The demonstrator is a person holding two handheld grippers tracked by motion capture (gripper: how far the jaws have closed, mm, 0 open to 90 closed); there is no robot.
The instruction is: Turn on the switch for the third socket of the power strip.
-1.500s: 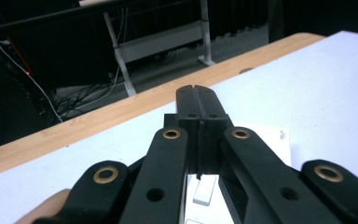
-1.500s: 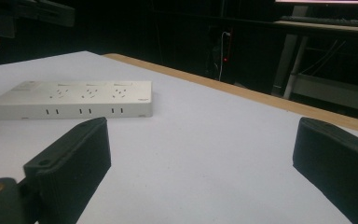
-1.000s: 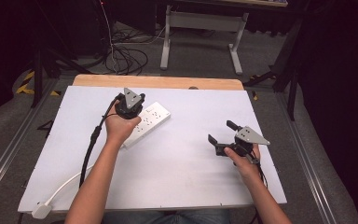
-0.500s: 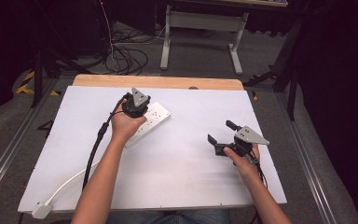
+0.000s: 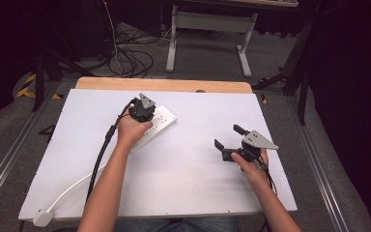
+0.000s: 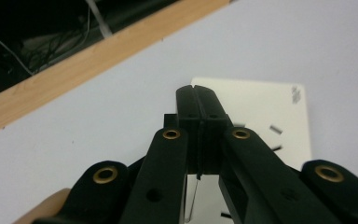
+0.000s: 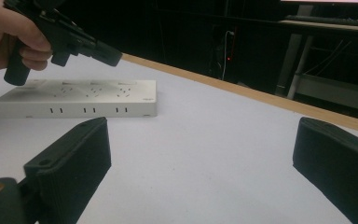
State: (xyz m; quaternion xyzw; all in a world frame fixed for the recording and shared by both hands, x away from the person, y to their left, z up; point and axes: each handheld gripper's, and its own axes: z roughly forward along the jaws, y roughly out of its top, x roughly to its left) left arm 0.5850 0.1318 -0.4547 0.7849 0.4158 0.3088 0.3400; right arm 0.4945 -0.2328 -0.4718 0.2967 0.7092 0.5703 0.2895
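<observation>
A white power strip (image 5: 163,120) lies at an angle on the white table top (image 5: 193,174), left of centre. My left gripper (image 5: 144,109) hovers over the strip's far end, its jaws pressed together with nothing between them. In the left gripper view the left gripper (image 6: 197,95) points down at the power strip (image 6: 265,105). The right gripper view shows the left gripper (image 7: 111,55) a little above the power strip (image 7: 79,97), not touching it. My right gripper (image 5: 227,136) rests near the table's right side, jaws wide apart and empty. The right gripper (image 7: 205,158) faces the strip.
A white cord runs from the strip to a plug (image 5: 42,217) at the table's front left corner. A wooden edge (image 5: 164,85) borders the far side. Beyond it stand a grey metal frame (image 5: 207,29) and loose cables (image 5: 130,58) on the floor.
My left hand has shifted slightly to the right and lowered over the power strip, jaws still together. The right hand has stayed where it was.
</observation>
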